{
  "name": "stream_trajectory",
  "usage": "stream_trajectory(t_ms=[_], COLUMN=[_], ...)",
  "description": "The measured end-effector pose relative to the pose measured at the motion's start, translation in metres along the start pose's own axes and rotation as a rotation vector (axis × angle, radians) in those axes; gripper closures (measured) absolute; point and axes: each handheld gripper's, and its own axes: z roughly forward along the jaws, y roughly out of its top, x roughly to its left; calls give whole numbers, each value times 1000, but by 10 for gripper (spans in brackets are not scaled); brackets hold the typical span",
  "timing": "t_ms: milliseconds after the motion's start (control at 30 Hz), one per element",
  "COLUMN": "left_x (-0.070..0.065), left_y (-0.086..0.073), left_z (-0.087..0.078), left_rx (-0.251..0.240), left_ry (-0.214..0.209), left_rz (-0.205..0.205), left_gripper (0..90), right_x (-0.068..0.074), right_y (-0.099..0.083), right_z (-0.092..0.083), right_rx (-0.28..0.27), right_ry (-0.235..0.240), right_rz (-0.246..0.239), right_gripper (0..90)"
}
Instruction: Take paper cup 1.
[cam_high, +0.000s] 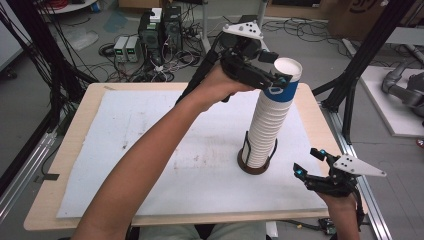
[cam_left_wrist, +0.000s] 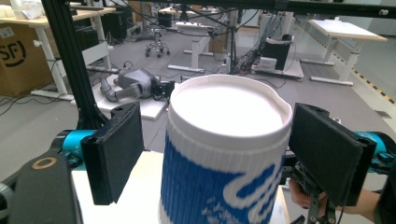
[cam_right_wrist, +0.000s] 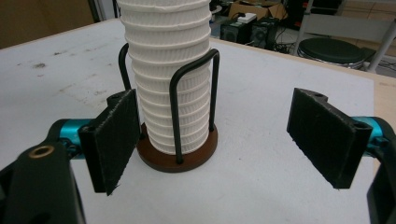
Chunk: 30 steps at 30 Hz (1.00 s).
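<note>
A tall stack of white ribbed paper cups (cam_high: 262, 135) stands in a black wire holder on a round brown base (cam_high: 252, 169) on the white mat. The top cup (cam_high: 282, 92) has a blue band with white print. My left gripper (cam_high: 277, 82) reaches in from the left at that top cup. In the left gripper view the cup (cam_left_wrist: 219, 154) sits between the pads, the left pad (cam_left_wrist: 116, 149) a small gap away from it. My right gripper (cam_high: 312, 162) hovers open to the right of the holder. In the right gripper view, the stack (cam_right_wrist: 163, 70) and base (cam_right_wrist: 187, 156) lie just ahead of its jaws.
The white mat (cam_high: 150, 150) covers most of the wooden table (cam_high: 60, 165). Black frame posts (cam_high: 350, 95) stand off the table's right rear corner. Electronics boxes and cables (cam_high: 150, 45) lie on the floor behind. A metal rail (cam_high: 372, 210) runs along the right edge.
</note>
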Motion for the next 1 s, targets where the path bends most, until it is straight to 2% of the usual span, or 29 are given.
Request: stream_trajectory(t_ms=[167, 300, 433, 567, 633, 900, 1000], left_x=[-1, -1, -1, 0, 0, 0, 3], left_y=[0, 2, 9, 18, 23, 41, 47], left_z=[4, 4, -2, -11, -17, -36, -47], left_rx=[10, 13, -48, -73, -103, -177, -227], left_ry=[-12, -12, -14, -11, -14, -5, 1], left_rz=[4, 3, -17, -25, -32, -29, -50], left_gripper=[280, 287, 293, 294, 295, 298, 299], right_x=[0, 0, 0, 0, 0, 1, 1], right_y=[0, 0, 0, 0, 1, 0, 0], right_z=[-1, -1, 0, -1, -1, 1, 2], right_rx=[0, -1, -1, -1, -2, -1, 2], right_ry=[-2, -2, -2, -1, -1, 4, 3], right_rz=[0, -2, -1, -2, 0, -4, -3], right_gripper=[178, 178, 178, 178, 178, 178, 178])
